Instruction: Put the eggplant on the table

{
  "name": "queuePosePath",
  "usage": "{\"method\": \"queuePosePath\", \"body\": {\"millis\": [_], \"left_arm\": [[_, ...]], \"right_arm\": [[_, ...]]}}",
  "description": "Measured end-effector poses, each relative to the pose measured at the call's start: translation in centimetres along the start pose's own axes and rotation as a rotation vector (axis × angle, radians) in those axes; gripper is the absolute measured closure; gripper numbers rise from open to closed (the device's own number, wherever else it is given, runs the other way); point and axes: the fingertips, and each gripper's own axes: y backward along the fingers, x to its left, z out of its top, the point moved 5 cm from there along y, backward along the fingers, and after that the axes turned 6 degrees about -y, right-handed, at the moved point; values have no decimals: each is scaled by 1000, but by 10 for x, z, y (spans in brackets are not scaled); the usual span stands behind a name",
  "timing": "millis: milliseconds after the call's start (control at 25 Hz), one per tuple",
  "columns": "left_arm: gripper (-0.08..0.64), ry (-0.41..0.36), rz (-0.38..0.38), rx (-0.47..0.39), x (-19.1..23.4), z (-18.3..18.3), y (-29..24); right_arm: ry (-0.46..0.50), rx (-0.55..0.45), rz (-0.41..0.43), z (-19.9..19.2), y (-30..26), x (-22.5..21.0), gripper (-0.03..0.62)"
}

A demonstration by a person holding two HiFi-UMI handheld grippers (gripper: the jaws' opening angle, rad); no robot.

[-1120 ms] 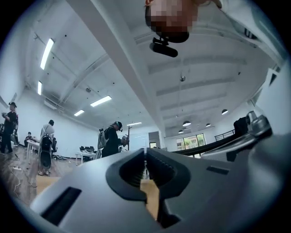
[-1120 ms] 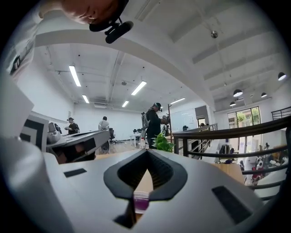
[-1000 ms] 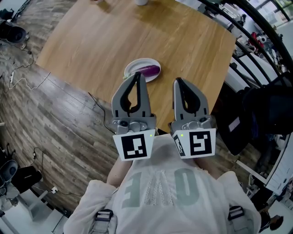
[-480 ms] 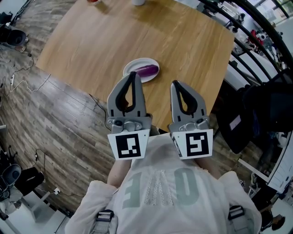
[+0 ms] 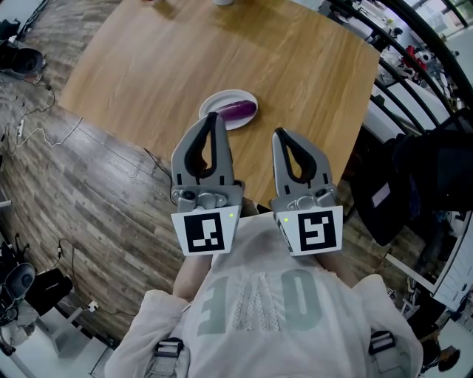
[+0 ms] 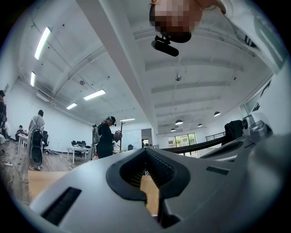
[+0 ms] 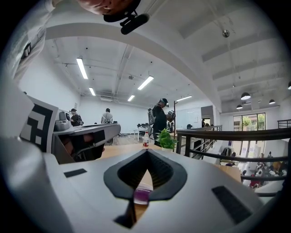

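A purple eggplant (image 5: 238, 111) lies on a small white plate (image 5: 216, 105) near the front edge of the wooden table (image 5: 162, 59). My left gripper (image 5: 213, 118) is shut and empty, its tip just short of the plate's near rim in the head view. My right gripper (image 5: 280, 134) is also shut and empty, a little to the right of the plate. In the right gripper view the eggplant (image 7: 141, 196) and the plate (image 7: 145, 186) show through the gap behind the closed tips (image 7: 146, 151). The left gripper view shows only bare table (image 6: 150, 193) there.
A white cup (image 5: 228, 3) stands at the table's far edge. A black railing (image 5: 414, 81) and a dark bag (image 5: 432, 177) are to the right. Cables (image 5: 44, 133) lie on the plank floor at left. People (image 6: 105, 136) stand far off; a potted plant (image 7: 166, 139) sits on the table.
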Motion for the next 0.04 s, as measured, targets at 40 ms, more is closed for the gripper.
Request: {"method": "queuePosePath", "body": {"millis": [40], "left_arm": [[552, 3, 0, 1, 0, 0, 0]], "right_arm": [[-4, 0, 1, 0, 0, -1, 574]]}}
